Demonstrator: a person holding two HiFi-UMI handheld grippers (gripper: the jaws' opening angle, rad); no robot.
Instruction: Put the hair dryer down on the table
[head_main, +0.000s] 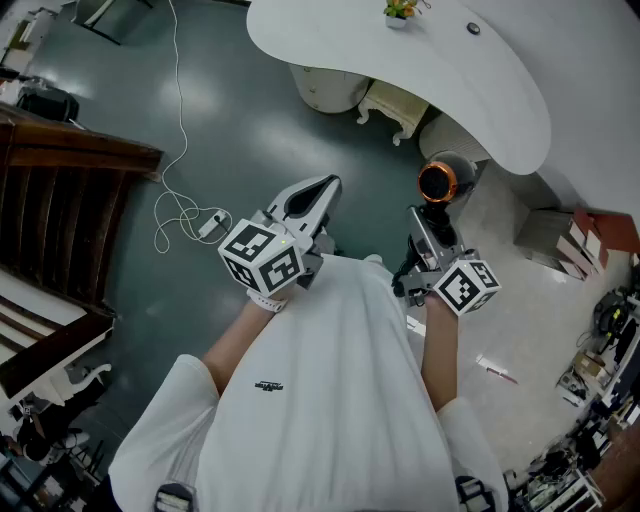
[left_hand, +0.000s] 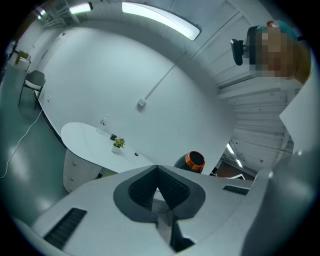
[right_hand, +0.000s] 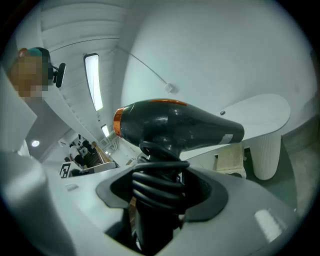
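Fingers of the right gripper (right_hand: 160, 190) grasp the hair dryer (right_hand: 175, 127) by its handle (right_hand: 152, 225), aloft at frame centre and well clear of the white counter (right_hand: 260, 112) at right, while those of the left gripper (left_hand: 158, 170) are clenched on nothing; set-down judged wholly outstanding.

I'm seeing a glossy black plastic hair dryer (right_hand: 180, 127) with a shiny orange ring (right_hand: 117, 123), its cord (right_hand: 157, 185) smooth and rubbery; the desk (head_main: 450, 80) looks smooth, matt white.
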